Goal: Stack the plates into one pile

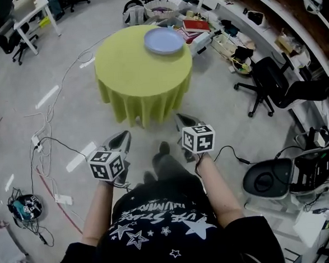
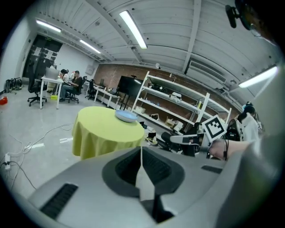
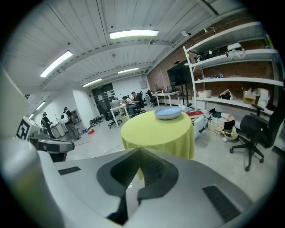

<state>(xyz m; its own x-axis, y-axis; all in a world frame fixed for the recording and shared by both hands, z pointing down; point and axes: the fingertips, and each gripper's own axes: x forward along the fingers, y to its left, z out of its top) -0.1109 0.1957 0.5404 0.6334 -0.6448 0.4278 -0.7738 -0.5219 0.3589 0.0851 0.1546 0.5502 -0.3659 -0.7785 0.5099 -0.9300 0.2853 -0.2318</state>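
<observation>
**A:** Yellow-green cloth, item one: it covers a round tabletop (image 1: 131, 63) and hangs in soft folds almost to the floor. Matte, woven by the look of it.

**B:** Item two, the plates (image 1: 164, 41)?

**A:** Pale blue, round and shallow, with a smooth low rim. They sit as one pile near the tabletop's far edge, toward the right. I cannot count how many are in it. No loose plate shows anywhere else on the cloth.

**B:** Items three and four?

**A:** The left gripper (image 1: 121, 138) and right gripper (image 1: 184, 121) are grey moulded plastic with dark ribbed pads, and each carries a marker cube. Both sets of fingers are pressed together with nothing between them. Both are held low in front of the person, over the bare grey floor (image 1: 236, 106) and well apart from the table.

**B:** Step in hand?

**A:** I judge the stacking done, or at least not under way, since nothing is carried and one pile stands.

**B:** And if another plate turned up?

**A:** The person would need to walk to the table, spread the fingers and pinch the plate's rim. A smooth rim may slip, so it should be lowered flat onto the pile.
</observation>
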